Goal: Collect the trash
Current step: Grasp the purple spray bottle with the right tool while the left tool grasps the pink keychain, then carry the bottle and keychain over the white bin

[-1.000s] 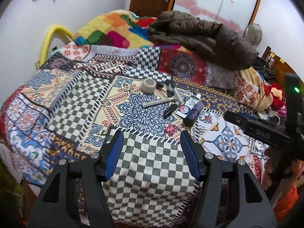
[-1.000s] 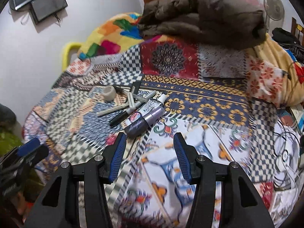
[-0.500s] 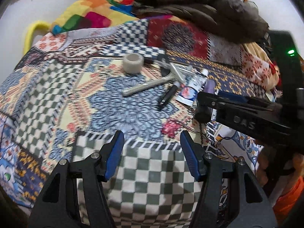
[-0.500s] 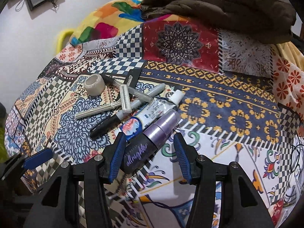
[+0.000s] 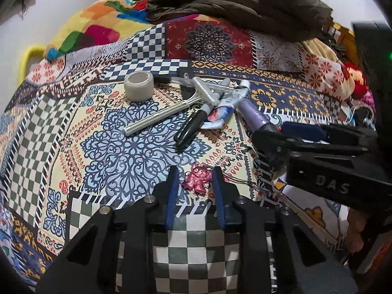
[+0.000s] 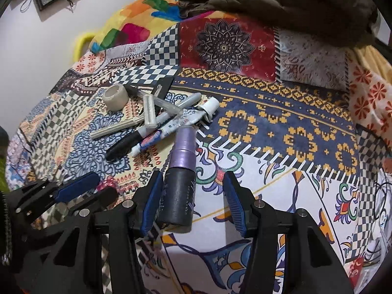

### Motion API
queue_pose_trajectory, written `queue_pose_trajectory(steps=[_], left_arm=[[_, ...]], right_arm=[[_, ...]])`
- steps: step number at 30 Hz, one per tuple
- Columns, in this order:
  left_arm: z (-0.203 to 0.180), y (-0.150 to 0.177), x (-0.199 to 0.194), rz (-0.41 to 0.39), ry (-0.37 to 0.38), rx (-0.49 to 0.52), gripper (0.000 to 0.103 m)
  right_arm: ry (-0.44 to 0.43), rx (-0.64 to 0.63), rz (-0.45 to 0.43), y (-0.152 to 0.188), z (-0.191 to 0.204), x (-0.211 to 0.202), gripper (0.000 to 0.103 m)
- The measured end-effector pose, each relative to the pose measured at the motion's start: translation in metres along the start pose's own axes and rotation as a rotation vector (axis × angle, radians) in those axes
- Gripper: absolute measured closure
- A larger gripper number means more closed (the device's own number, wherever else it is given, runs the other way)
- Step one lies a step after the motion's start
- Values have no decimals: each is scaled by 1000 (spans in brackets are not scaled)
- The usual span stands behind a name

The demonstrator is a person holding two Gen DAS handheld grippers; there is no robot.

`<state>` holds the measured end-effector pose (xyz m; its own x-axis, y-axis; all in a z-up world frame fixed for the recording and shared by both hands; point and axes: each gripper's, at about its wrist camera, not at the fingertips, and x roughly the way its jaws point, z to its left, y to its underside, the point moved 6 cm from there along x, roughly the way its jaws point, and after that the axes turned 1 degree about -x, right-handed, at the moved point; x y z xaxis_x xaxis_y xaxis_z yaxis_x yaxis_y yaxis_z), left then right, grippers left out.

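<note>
Small items lie on a patchwork bedspread [image 5: 61, 127]: a tape roll [image 5: 139, 85], a white razor [image 5: 161, 115], a black marker [image 5: 193, 125], a squeezed tube [image 5: 220, 112], a purple and black spray bottle [image 6: 180, 178] and a pink charm [image 5: 196, 178]. My left gripper [image 5: 194, 188] is partly closed, its fingers on either side of the pink charm without touching it. My right gripper [image 6: 192, 196] is open around the spray bottle, which lies against its left finger [image 6: 150, 201]. The right gripper also shows in the left wrist view [image 5: 289, 134].
A brown jacket [image 5: 245, 2] and a colourful pillow [image 5: 98, 27] lie at the far side of the bed. A yellow bar [image 5: 27, 56] stands by the white wall on the left. Clutter sits off the bed's right edge [image 5: 355, 85].
Both grippers moved forward and down toward the bed. The left jaws narrowed around the pink charm. The right gripper came around the spray bottle.
</note>
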<state>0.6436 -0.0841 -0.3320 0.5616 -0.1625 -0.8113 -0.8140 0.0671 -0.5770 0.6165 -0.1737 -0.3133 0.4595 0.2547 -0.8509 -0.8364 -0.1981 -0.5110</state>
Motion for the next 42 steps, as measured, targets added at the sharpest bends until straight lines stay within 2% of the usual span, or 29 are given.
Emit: queue_pose_trajectory(steps=[1, 3, 4, 5, 9, 14, 18, 22, 30, 42], left_arm=[[-1, 0, 0, -2, -6, 10, 77], [-4, 1, 1, -4, -33, 38, 78], [-5, 1, 2, -2, -39, 45, 79], [-7, 1, 1, 2, -42, 50, 84], [-10, 4, 0, 28, -38, 78, 84], [-8, 7, -18, 34, -16, 26, 84], [-9, 4, -51, -2, 1, -16, 84], [-12, -1, -89, -50, -7, -29, 84], [-14, -3, -187, -176, -52, -64, 84], [6, 40, -302, -267, -141, -117, 84]], right_arm=[[11, -7, -7, 0, 2, 1, 61], [11, -11, -17, -1, 3, 1, 76], [11, -18, -16, -1, 5, 1, 79], [17, -22, -12, -1, 5, 1, 79], [-6, -8, -4, 5, 0, -6, 79], [-17, -24, -20, 12, -4, -32, 79], [-23, -18, -38, 13, -3, -56, 79], [-19, -35, -91, 13, 6, -93, 79], [-55, -50, -185, 14, 26, -167, 79], [-83, -136, -284, 40, 78, -258, 79]])
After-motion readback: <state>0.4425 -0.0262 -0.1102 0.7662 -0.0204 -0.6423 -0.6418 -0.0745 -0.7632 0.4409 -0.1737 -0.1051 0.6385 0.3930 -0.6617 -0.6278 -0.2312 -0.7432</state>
